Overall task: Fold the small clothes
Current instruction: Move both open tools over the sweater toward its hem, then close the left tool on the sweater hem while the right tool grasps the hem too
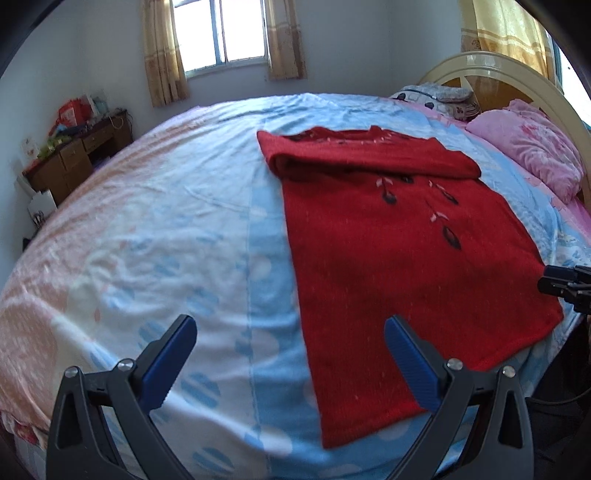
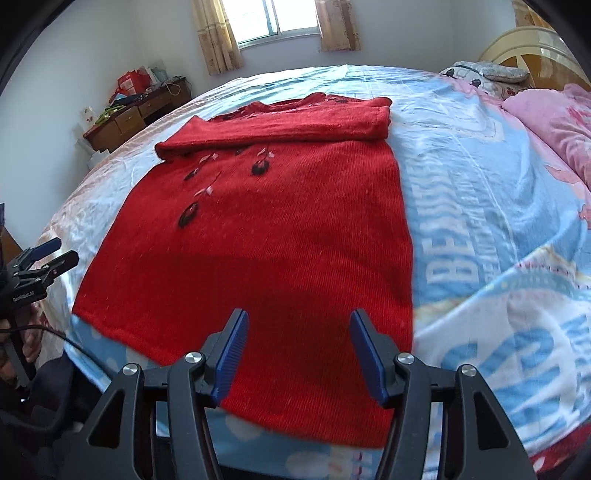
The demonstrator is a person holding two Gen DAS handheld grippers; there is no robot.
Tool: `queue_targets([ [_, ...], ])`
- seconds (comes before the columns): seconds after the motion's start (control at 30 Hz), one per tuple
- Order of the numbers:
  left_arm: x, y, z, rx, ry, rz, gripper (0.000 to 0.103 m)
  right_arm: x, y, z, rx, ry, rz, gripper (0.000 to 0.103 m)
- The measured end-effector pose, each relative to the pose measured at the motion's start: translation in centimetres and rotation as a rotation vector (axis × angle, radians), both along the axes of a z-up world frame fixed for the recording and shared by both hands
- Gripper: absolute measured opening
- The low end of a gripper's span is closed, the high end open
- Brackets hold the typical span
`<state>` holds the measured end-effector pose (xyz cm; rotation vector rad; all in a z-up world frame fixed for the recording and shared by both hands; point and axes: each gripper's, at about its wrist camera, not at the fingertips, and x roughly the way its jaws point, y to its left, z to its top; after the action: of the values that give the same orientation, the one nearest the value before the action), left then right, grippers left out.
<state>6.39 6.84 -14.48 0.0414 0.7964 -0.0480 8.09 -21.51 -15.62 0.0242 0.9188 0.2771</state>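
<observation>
The left gripper (image 1: pixel 290 354) hangs above the near edge of the bed with its jaws spread wide and nothing between them; its right blue pad (image 1: pixel 410 362) sits over the near left corner of the red sweater (image 1: pixel 388 258), its left pad over bare sheet. The right gripper (image 2: pixel 297 354) has its jaws parted and empty, poised above the sweater's near hem without pressing on it.

The sweater lies flat on the blue and pink bedsheet (image 2: pixel 480 221), hem toward the person, sleeves folded across the chest near the collar. A dark leaf pattern runs down the front.

Farther out, pink pillows (image 1: pixel 535 155) lean by the headboard (image 1: pixel 498 70). A wooden desk (image 1: pixel 77 158) stands by the wall, under a curtained window (image 1: pixel 221 33).
</observation>
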Motion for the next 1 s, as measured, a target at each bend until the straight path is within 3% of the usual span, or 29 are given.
queue_targets([
  [0.23,-1.2,-0.3,-1.1,-0.09,0.072,-0.037,0.098,-1.1,0.2,-0.1,-0.019,-0.016,0.009,0.061],
  [0.4,-1.5,-0.6,-2.8,-0.158,0.169,-0.056,0.076,-1.1,-0.1,-0.2,-0.009,-0.018,0.002,0.061],
  [0.47,-1.4,-0.4,-3.4,-0.187,0.203,-0.05,0.074,-1.1,-0.1,-0.2,-0.005,-0.015,0.0,0.061],
  [0.53,-1.6,-0.4,-3.4,-0.192,0.199,-0.047,0.074,-1.1,-0.2,-0.3,-0.005,-0.016,-0.001,0.062],
  [0.77,-2.1,-0.4,-3.3,-0.21,0.215,-0.062,0.058,-1.1,-0.4,-0.4,0.0,-0.011,-0.01,0.062],
  [0.83,-2.2,-0.7,-3.3,-0.201,0.214,-0.077,0.05,-1.1,-0.6,-0.3,0.003,-0.014,-0.017,0.062],
  [0.97,-2.2,-0.8,-3.2,-0.159,0.196,-0.085,0.009,-1.1,-1.8,0.3,-0.001,-0.009,-0.061,0.062],
  [1.0,-2.2,-0.7,-3.1,-0.174,0.195,-0.097,0.009,-1.1,-2.3,0.5,-0.002,-0.006,-0.077,0.062],
])
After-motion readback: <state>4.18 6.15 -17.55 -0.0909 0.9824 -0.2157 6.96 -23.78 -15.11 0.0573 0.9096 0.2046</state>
